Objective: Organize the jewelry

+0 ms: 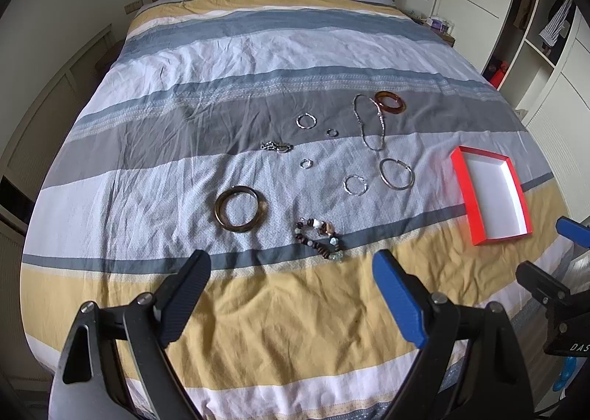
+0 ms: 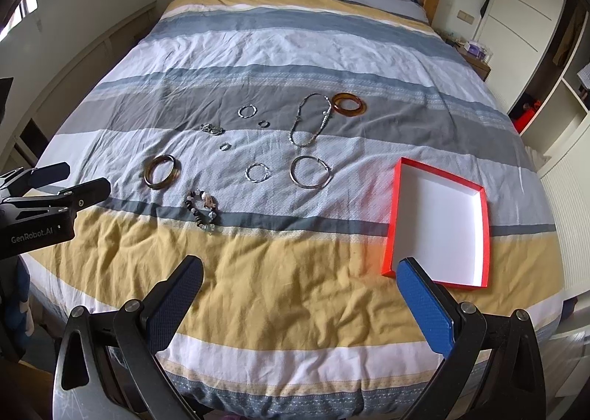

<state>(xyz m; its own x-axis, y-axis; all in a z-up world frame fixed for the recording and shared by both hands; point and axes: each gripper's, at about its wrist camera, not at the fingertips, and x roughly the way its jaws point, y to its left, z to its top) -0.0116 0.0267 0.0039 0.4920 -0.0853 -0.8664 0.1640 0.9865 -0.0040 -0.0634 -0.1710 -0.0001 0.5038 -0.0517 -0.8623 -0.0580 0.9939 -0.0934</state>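
Grippers: left gripper (image 1: pixel 291 265) and right gripper (image 2: pixel 300 272) both hover over the yellow stripe at the bed's near edge, fingers spread wide, nothing held.
Box: red box (image 2: pixel 391 221) with a white inside sits to the right on the duvet (image 2: pixel 295 294), with nothing in it; the right gripper's blue finger (image 2: pixel 424 305) overlaps its near corner in view.
Jewelry: all loose on the duvet, left of the box and apart from it.
Nearest piece: beaded bracelet (image 1: pixel 320 237), just ahead of the left gripper, with the brown bangle (image 1: pixel 240 208) to its left.
Farther pieces: thin hoop (image 2: pixel 309 172), twisted ring (image 2: pixel 257 173), necklace (image 2: pixel 309 119) lying against the amber bangle (image 2: pixel 349 104).
Step in hand: likely a first pick, nothing collected yet.
Doing it well: come down on one side of a rim or strand (not across the whole loop), pinch lightly so duvet folds are not caught, then lift clear before carrying to the box.
Risk: the necklace may drag the amber bangle along.
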